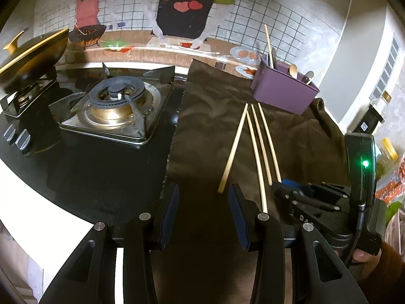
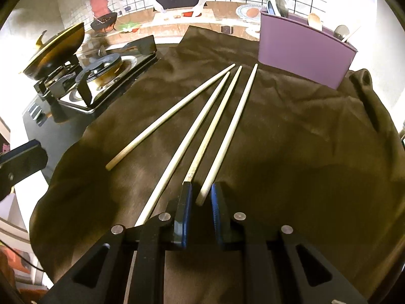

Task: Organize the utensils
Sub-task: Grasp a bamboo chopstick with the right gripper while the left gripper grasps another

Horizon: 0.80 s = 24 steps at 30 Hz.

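Item 1: your right gripper (image 2: 201,197), low over the brown cloth (image 2: 291,152), fingers narrowed to a slim gap around the near end of the rightmost chopstick (image 2: 227,136). The pads flanked the stick but contact could not be confirmed; the grip looked a moment short of closing. Taking the butt end probably served to let the tip drop first into the holder.

Item 2: your left gripper (image 1: 203,190), fingers spread wide, holding nothing, poised over the cloth beside the leftmost chopstick (image 1: 234,149), apparently waiting its turn.

Item 3: two middle chopsticks (image 2: 200,131), lying close together, far tips converging with the others toward the holder. The left finger of your right gripper sat on or just over the end of one, which could have dragged it along.

Item 4: purple utensil holder (image 2: 303,53), standing at the far edge of the cloth, already carrying a chopstick, spoons and other utensils.

Item 5: gas burner (image 1: 119,96) and lidded pan (image 1: 33,55), left of the cloth, well apart from the work.
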Tool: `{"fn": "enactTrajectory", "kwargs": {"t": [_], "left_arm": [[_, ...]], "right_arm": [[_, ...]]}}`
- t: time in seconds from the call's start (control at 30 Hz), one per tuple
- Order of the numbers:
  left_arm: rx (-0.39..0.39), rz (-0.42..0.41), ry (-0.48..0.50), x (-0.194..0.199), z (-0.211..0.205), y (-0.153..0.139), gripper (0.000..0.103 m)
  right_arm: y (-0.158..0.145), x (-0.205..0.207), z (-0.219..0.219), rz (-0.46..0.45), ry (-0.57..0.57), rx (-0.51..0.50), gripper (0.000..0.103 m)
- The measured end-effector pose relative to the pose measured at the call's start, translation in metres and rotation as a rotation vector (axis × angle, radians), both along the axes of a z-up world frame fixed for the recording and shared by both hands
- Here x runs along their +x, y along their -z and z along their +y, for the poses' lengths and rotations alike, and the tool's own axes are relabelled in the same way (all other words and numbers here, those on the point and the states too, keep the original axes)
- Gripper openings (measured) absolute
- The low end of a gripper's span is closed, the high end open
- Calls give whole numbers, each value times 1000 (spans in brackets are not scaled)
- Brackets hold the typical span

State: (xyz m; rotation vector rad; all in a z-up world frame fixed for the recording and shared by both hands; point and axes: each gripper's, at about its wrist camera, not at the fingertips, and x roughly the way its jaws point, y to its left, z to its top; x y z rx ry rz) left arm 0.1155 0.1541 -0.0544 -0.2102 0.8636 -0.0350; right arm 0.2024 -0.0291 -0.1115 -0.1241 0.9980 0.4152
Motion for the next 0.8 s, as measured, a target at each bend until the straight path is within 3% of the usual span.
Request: {"fn": "enactTrajectory", "kwargs": {"t": [0.23, 0.53, 0.8], "left_arm": [[-19, 26, 47, 11, -23, 9, 43], [-44, -17, 239, 25, -84, 22, 42], [-48, 28, 179, 57, -105, 43, 28]], "right_arm": [[-1, 2, -16, -19, 54, 13, 7], [-17, -9, -86, -49, 187, 35, 5], [-24, -17, -130, -70, 264, 46, 5]]}}
